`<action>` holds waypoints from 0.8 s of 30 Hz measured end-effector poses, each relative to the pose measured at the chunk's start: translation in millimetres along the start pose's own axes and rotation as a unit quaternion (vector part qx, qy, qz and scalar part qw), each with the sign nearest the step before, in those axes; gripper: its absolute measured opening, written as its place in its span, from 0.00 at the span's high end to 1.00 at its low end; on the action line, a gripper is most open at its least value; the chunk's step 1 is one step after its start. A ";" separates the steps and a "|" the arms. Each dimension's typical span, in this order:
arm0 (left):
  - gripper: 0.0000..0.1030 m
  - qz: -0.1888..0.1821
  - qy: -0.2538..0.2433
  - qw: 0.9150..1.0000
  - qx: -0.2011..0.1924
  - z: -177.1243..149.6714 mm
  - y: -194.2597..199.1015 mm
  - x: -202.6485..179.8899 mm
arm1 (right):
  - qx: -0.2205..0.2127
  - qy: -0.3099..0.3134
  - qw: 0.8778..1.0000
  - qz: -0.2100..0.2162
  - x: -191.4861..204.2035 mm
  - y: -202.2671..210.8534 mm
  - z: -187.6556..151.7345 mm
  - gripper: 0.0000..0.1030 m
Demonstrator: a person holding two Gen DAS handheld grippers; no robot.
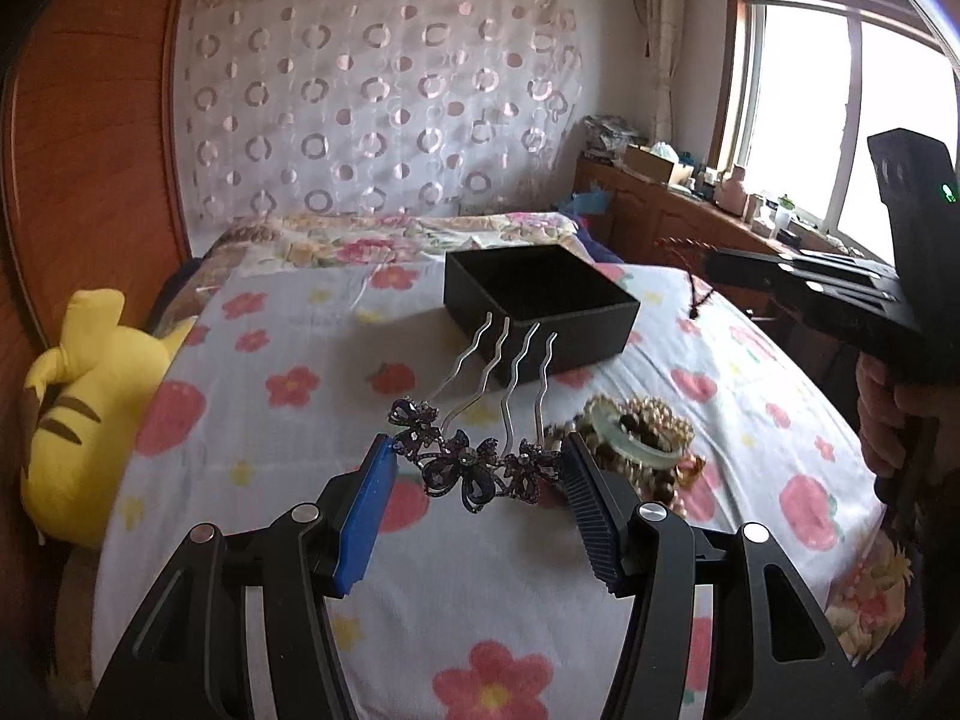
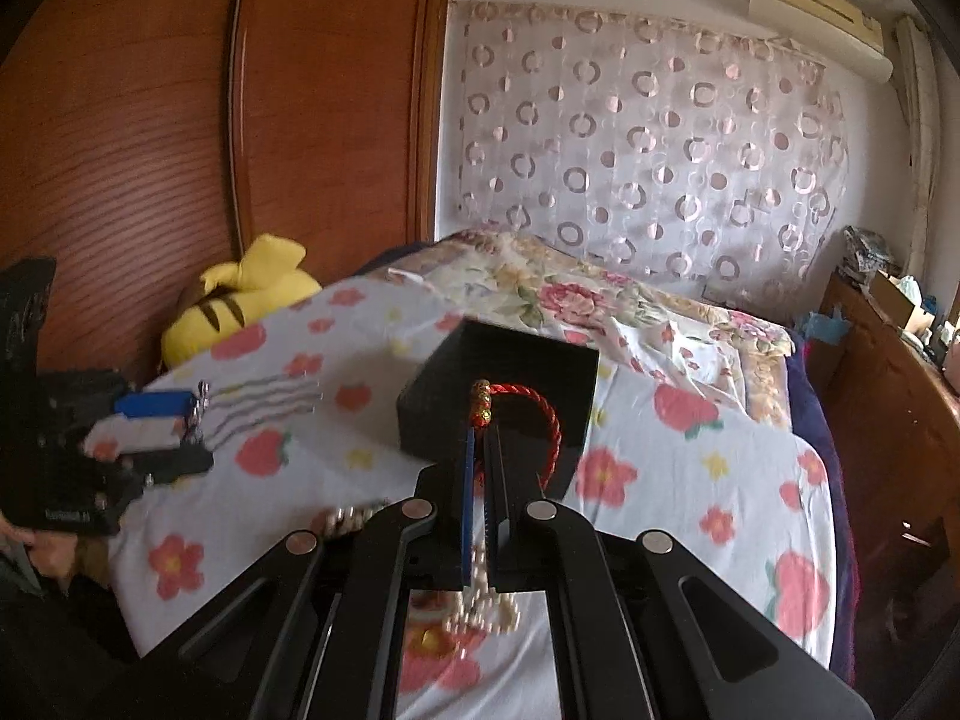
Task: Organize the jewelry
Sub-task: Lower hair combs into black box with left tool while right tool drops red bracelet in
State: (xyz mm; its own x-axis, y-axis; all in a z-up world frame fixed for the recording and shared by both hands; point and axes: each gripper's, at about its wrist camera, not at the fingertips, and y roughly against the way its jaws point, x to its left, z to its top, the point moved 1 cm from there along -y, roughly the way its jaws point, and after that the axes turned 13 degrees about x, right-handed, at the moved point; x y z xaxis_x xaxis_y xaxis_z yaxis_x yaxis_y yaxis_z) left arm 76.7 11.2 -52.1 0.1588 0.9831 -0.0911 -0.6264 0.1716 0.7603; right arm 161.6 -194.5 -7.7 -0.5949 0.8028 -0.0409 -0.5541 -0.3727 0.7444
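Left gripper [image 1: 477, 456] pinched a dark jewelled hair comb [image 1: 465, 462] by its two ends, pads pressed on the butterfly ornaments, wavy prongs pointing ahead of the fingertips toward the open black box [image 1: 540, 300], which sat beyond them on the flowered bedspread [image 1: 288, 360]. A heap of beads and a pale green bangle [image 1: 636, 441] lay just right of that claw's right finger [image 1: 591, 498]. Right gripper [image 2: 483, 438] was pressed together on a red braided cord bracelet [image 2: 543, 414], gold beads above its tips, the cord looping to the right before the box; pearl strands [image 2: 480, 594] lay under its jaws.
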 end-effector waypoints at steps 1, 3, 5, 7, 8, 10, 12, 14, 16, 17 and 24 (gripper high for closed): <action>0.47 0.000 0.000 1.000 -0.001 2.2 -0.1 1.8 | 0.000 -0.002 1.000 0.003 -2.9 -3.2 6.7 0.97; 0.47 -0.002 0.000 1.000 -0.004 8.4 -0.3 2.5 | 0.005 -0.004 1.000 0.007 -5.6 -11.2 16.6 0.97; 0.47 -0.001 -0.001 1.000 -0.008 15.2 -0.4 2.8 | 0.010 -0.005 1.000 0.011 -5.7 -21.1 24.6 0.97; 0.47 0.001 -0.001 1.000 -0.012 21.3 -1.1 5.5 | 0.020 -0.003 1.000 0.013 -5.4 -34.6 33.8 0.97; 0.47 0.002 -0.001 1.000 -0.013 24.7 -1.5 6.2 | 0.023 -0.003 1.000 0.012 -5.0 -39.8 35.6 0.97; 0.47 0.003 -0.002 1.000 -0.014 29.9 -3.1 7.7 | 0.033 -0.003 0.999 0.007 -6.3 -55.2 41.4 0.97; 0.47 0.005 -0.002 1.000 -0.015 37.1 -6.9 9.9 | 0.047 -0.007 0.999 0.005 -9.4 -70.2 45.7 0.96; 0.47 0.007 -0.001 1.000 -0.015 42.7 -10.6 12.3 | 0.059 -0.015 0.998 0.007 -13.9 -85.1 47.2 0.96; 0.47 0.010 -0.001 1.000 -0.014 48.9 -15.3 14.4 | 0.071 -0.031 0.997 0.008 -20.0 -98.1 48.0 0.96; 0.47 0.012 -0.002 1.000 -0.013 52.9 -18.6 14.6 | 0.076 -0.039 0.996 0.006 -22.9 -102.6 48.2 0.95; 0.47 0.019 -0.010 1.000 -0.013 76.6 -37.1 13.8 | 0.071 -0.051 0.996 0.004 -34.8 -95.3 49.6 0.56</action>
State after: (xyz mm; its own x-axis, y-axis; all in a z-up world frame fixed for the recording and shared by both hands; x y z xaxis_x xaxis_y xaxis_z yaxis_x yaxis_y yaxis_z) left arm 160.6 13.5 -32.3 0.1499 0.9875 -0.0487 -0.6517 0.1358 0.7462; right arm 264.0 -163.9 -44.2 -0.5328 0.8458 0.0286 -0.4568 -0.3159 0.8316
